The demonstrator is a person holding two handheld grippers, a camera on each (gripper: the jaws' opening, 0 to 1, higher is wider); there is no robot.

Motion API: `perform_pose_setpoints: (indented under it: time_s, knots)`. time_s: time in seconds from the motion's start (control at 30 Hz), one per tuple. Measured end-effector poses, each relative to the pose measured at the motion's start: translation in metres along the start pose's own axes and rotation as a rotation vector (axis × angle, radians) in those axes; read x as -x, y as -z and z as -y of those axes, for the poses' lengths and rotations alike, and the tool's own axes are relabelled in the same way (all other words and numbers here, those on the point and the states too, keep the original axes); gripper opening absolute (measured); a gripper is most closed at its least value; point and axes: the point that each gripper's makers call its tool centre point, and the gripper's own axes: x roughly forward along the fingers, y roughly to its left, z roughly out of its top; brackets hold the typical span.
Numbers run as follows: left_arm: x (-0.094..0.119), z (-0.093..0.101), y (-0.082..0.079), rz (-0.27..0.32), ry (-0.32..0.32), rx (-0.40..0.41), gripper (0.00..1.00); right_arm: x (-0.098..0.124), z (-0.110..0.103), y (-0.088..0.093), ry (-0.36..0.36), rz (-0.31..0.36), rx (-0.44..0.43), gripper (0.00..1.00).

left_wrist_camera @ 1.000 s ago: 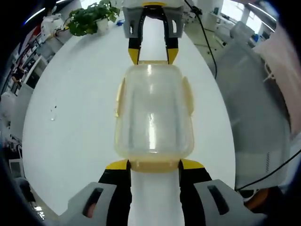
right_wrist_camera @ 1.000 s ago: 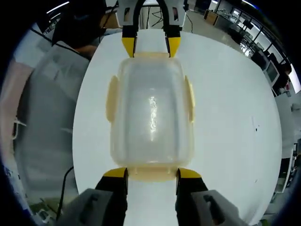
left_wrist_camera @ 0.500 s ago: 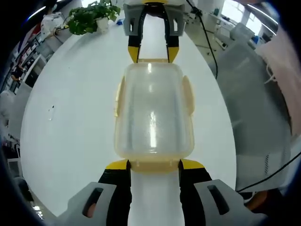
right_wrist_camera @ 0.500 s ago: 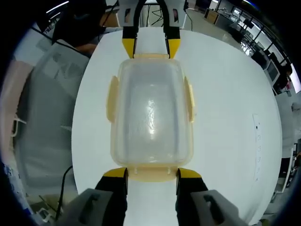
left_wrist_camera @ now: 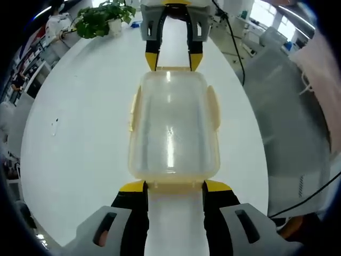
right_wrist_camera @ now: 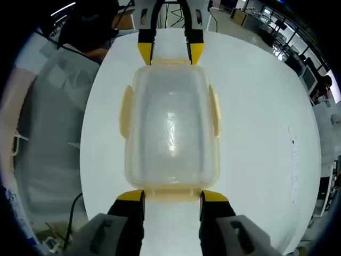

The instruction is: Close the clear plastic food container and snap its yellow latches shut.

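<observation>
— Checking progress: where's the container?

— Container (left_wrist_camera: pixel 173 128) sits on the white table (left_wrist_camera: pixel 80 133), lid on, between my two grippers. Left gripper (left_wrist_camera: pixel 174 188) is open, jaws either side of the near end latch (left_wrist_camera: pixel 174 186), gripping nothing. Right gripper (right_wrist_camera: pixel 171 196) the same at the opposite end.

— Latches done?

— Lid looks closed; side latches (right_wrist_camera: pixel 126 112) seem flared out, so snapping is probably left. End latches: can't tell.

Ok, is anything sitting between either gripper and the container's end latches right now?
Nothing visible. The left gripper and the right gripper are open, each already at one short end of the clear container, their yellow tips flanking the end latch. Only bare white table surrounds it.
</observation>
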Motion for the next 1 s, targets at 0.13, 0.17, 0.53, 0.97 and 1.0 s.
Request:
perform_pose_setpoints:
  time_s: [0.13, 0.17, 0.53, 0.97, 1.0]
  knots:
    - [-0.001, 0.002, 0.0, -0.001, 0.005, -0.006, 0.37, 0.0, -0.001, 0.001, 0.001, 0.001, 0.004, 0.38]
    - [-0.002, 0.002, 0.0, -0.001, 0.002, -0.004, 0.37, 0.0, -0.001, 0.001, 0.003, 0.005, 0.0, 0.38]
    - [-0.006, 0.001, 0.001, -0.013, -0.006, -0.006, 0.37, -0.002, 0.0, 0.003, 0.004, 0.003, -0.006, 0.38]
    - [-0.007, 0.003, 0.024, -0.004, -0.034, 0.09, 0.47, 0.002, 0.0, 0.018, 0.073, 0.034, -0.111, 0.44]
    - [-0.005, 0.004, 0.026, 0.001, -0.048, 0.124, 0.47, 0.002, 0.0, 0.019, 0.089, 0.057, -0.152, 0.44]
